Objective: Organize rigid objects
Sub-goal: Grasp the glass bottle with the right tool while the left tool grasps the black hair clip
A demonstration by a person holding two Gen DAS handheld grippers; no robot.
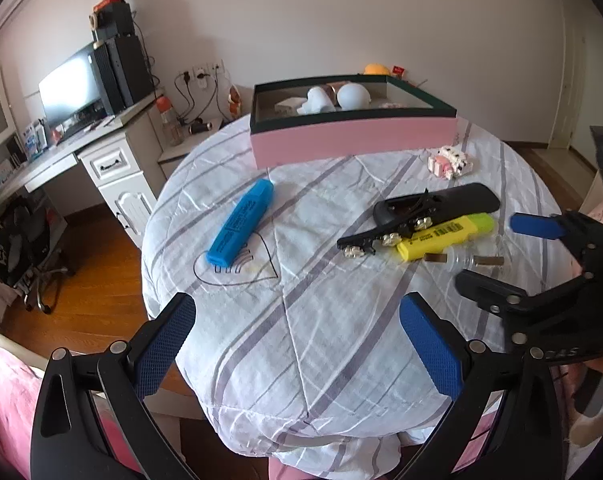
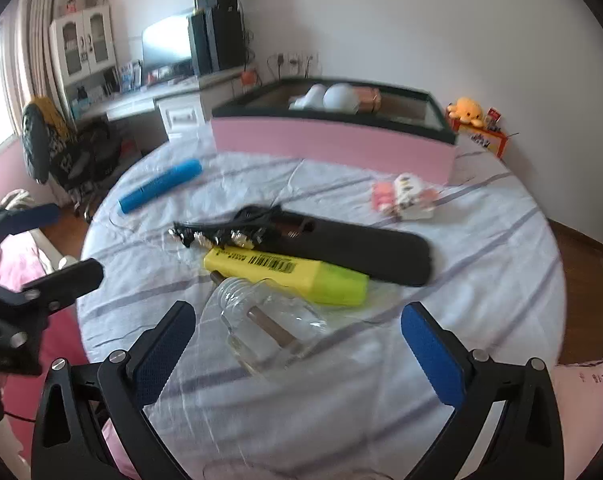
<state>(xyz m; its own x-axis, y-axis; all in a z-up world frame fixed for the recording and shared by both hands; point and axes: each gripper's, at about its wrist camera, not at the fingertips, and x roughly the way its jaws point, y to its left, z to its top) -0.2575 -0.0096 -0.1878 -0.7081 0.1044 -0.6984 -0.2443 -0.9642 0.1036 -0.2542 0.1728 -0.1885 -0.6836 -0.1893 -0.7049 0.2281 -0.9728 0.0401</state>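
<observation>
- The left claw [image 1: 297, 344] is hovering with its fingers spread wide, holding nothing, above the near part of the round surface [image 1: 341, 360] draped in striped cloth.
- The right claw [image 2: 297, 350] is also gaping wide and empty, with the clear glass bottle [image 2: 269, 324] lying on its side between and just beyond its fingers.
- The yellow highlighter [image 2: 285, 274] is lying just behind the bottle, touching the black case [image 2: 341, 248], whose dark hair clip [image 1: 377, 238] is resting against it.
- The blue highlighter [image 1: 241, 222] is lying well apart to the left, near the surface's left edge, with open cloth between it and the cluster.
- The pink box [image 1: 353, 136] is sitting at the far edge, lid off, with white items inside.
- A small pink-and-white block toy [image 1: 451, 162] is sitting just before the box's right corner.
</observation>
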